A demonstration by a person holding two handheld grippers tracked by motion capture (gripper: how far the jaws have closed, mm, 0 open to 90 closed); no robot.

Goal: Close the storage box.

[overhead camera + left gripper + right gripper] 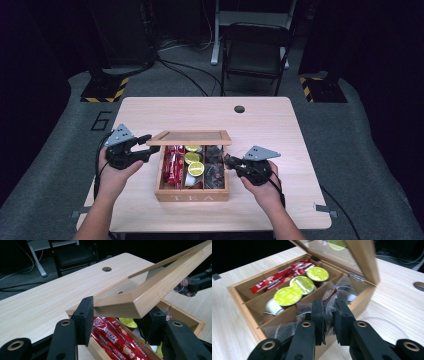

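Observation:
A wooden tea box (pixel 192 196) stands in the middle of the table, its glass-paned lid (pixel 192 136) raised partway. My left gripper (pixel 146 147) is shut on the lid's left front corner (pixel 130 302), holding it up. Inside lie red Nescafe sticks (pixel 112 337) on the left, green-topped capsules (pixel 288 295) in the middle, and clear tea packets (pixel 215 172) on the right. My right gripper (pixel 329 315) is shut on one clear tea packet (pixel 329 296) with a dark red tag, over the right compartment's edge. In the high view it (pixel 229 161) sits at the box's right side.
The light wooden table (pixel 270 130) has a round cable hole (pixel 239 109) near its far edge. A black folding chair (pixel 255 50) stands beyond the table, with cables and yellow-black taped stand bases on the floor on both sides.

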